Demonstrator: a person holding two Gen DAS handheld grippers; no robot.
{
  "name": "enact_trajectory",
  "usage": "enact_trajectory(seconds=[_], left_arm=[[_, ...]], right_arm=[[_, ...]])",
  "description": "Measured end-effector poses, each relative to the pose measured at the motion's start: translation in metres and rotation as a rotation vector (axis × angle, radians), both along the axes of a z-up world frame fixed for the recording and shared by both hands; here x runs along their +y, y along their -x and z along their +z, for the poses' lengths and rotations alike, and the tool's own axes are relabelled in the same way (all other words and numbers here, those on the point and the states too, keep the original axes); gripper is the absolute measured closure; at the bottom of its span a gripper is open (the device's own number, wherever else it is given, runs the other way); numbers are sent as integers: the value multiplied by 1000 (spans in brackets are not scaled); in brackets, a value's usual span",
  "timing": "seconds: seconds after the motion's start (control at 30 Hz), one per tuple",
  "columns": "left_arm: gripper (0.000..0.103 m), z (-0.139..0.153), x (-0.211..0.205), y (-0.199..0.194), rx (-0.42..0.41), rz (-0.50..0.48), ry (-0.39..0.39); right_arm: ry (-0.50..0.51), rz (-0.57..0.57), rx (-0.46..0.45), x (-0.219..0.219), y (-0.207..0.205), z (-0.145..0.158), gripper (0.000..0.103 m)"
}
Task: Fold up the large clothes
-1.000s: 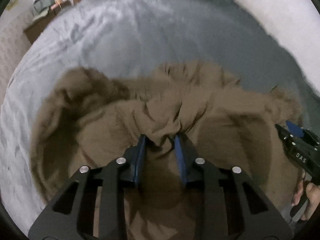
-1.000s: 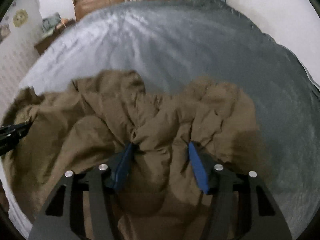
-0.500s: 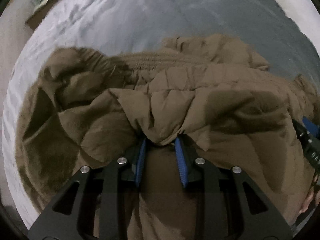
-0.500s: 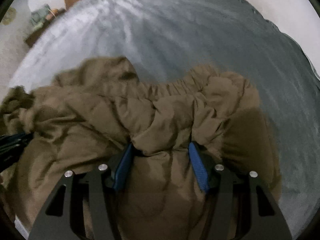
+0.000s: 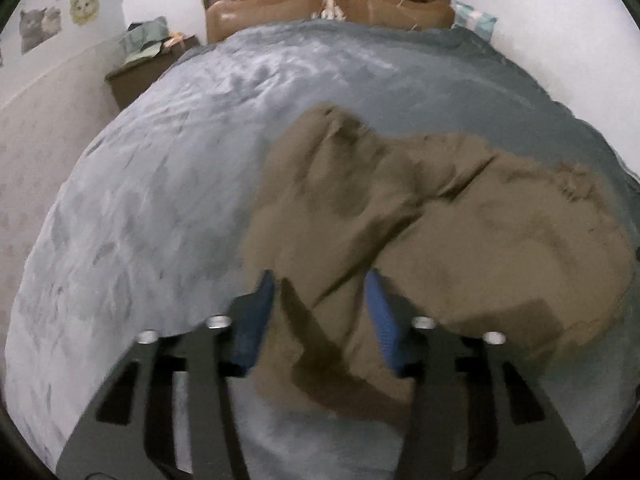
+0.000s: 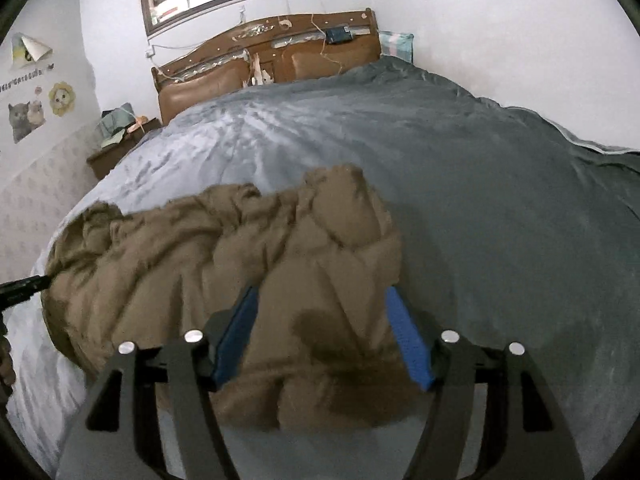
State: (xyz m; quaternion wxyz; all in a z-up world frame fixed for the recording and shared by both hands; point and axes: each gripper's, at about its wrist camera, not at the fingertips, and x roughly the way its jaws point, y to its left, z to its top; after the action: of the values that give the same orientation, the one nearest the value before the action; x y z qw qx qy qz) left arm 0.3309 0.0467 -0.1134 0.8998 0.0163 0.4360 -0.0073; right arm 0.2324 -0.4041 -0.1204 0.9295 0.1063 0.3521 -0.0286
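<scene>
Garment: brown padded jacket (image 5: pixel 460 216), lying in a bunched heap on the near part of the bed (image 5: pixel 160 184), grey cover beneath, headboard (image 5: pixel 328 4) far behind.
Left tool (image 5: pixel 320 300): jaws opening; jacket fabric lies between the blue pads (image 5: pixel 256 312), which no longer appear to press it.
Right tool (image 6: pixel 324 320): jaws opening, spread wide; a thick fold of the jacket sits between the pads, apparently not pinched.
Step in hand: letting go of the near edge after a fold, as judged from the loosening jaws.
Doing it well: spread both tools fully before drawing back, so no pad drags the fold open.
Next grip: take hem or shoulder corners, not the puffy middle.
Risk: padded layers spring up; a press flat likely helps.
Nightstand (image 6: pixel 120 148): well apart, no concern.
</scene>
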Motion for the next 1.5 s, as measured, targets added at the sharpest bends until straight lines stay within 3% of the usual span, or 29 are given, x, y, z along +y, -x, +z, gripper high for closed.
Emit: enact_trajectory(seconds=[0.1,0.3,0.43,0.67,0.8,0.9,1.0,1.17,1.33,1.5], left_arm=[[76,-23,14,-6,53,15,61],[77,-58,0,-24,100,17,-27],[77,-75,7,-38,130,27,9],[78,-87,12,-47,159,33,-28],[82,-60,6,-37,122,49,5],[82,-32,-8,-17,42,16,43],[82,-20,-33,-3,11,-26,70],[84,-48,-79,1,75,-44,57],[83,-77,-86,-16,108,-63,18],[83,-93,-105,-27,112,-88,-73]], right_arm=[[-15,-12,52,-2,-12,-20,39],[77,-2,148,9,-44,-49,41],[77,-1,198,9,-68,-61,41],[81,-5,259,11,-85,-72,41],[63,7,175,18,-69,-45,45],[63,48,74,35,-46,-19,45],[13,87,34,58,-35,-8,45],[30,147,74,100,-38,-27,45],[15,137,132,105,-46,-55,45],[75,129,185,112,-62,-69,45]])
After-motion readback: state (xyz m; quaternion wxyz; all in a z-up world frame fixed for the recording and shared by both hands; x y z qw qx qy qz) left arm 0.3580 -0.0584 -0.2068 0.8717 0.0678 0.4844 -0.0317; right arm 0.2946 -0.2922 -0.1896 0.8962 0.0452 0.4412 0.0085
